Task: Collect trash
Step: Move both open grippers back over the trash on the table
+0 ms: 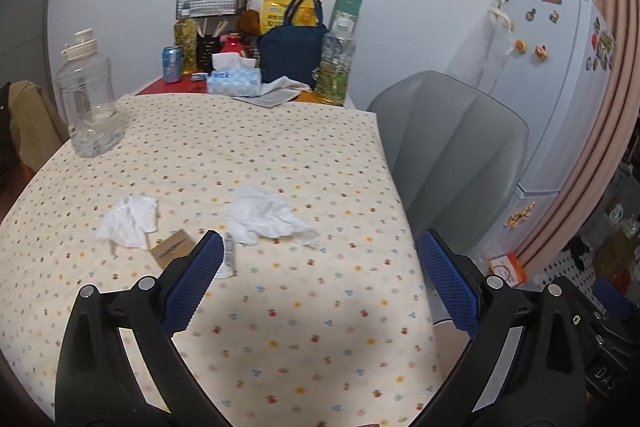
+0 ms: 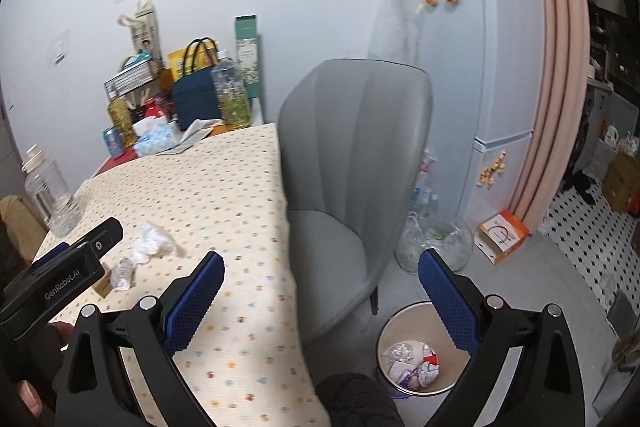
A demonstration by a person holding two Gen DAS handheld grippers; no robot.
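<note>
Two crumpled white tissues lie on the dotted tablecloth: one on the left (image 1: pixel 128 221), one in the middle (image 1: pixel 266 215). A small brown cardboard piece (image 1: pixel 172 247) and a white paper strip (image 1: pixel 229 259) lie beside them. My left gripper (image 1: pixel 320 283) is open and empty, just short of the trash. My right gripper (image 2: pixel 320 301) is open and empty, above the table's right edge. A round bin (image 2: pixel 420 351) with crumpled trash stands on the floor below it. The right wrist view also shows a tissue (image 2: pixel 152 241) and the left gripper's body (image 2: pixel 60 279).
A clear water jug (image 1: pixel 88 99) stands at the table's left. A tissue box (image 1: pixel 234 79), can, bottles and a navy bag (image 1: pixel 292 51) crowd the far end. A grey chair (image 2: pixel 352 179) stands to the right of the table, a fridge (image 2: pixel 492 67) behind it.
</note>
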